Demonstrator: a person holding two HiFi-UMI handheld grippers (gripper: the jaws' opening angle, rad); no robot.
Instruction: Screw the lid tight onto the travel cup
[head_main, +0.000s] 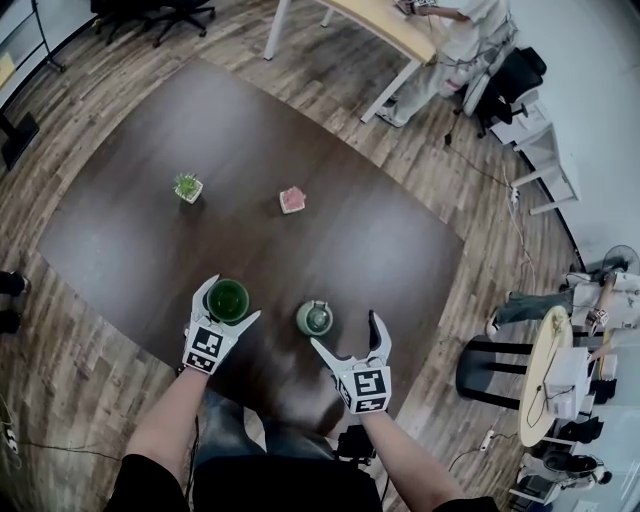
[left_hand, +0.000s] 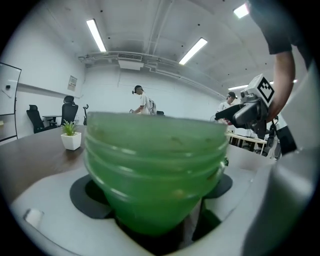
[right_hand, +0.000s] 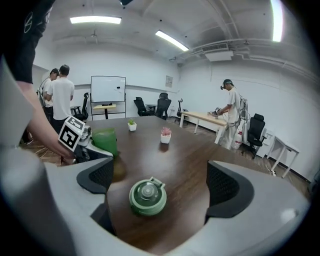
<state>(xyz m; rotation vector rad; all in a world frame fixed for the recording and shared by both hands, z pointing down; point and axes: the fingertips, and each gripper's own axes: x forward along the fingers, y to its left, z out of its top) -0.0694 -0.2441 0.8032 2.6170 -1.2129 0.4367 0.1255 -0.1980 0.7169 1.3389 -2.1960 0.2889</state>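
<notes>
from the head view, low on the dark table (head_main: 120, 200): green travel cup (head_main: 227, 299), upright and uncapped, clasped on both sides by the fingers of the left gripper (head_main: 229, 301). just to its right, the pale green lid (head_main: 314, 318), flat on the wood and apart from the cup. beside the lid at lower right, the right gripper (head_main: 344, 330), fingers spread wide and holding nothing. further up the table, a small green plant (head_main: 187, 187) and a pink plant (head_main: 292, 199), well apart from cup and lid.

only in the left gripper view: ridged rim of the cup filling the middle of the frame, its tapering walls held between the dark pads.

only in the right gripper view: lid low between the spread fingers, nearer the left one, touching neither, with a small tab on its rim. also there and not from overhead: a whiteboard (right_hand: 108, 89) and two people (right_hand: 59, 95) standing at upper left.
</notes>
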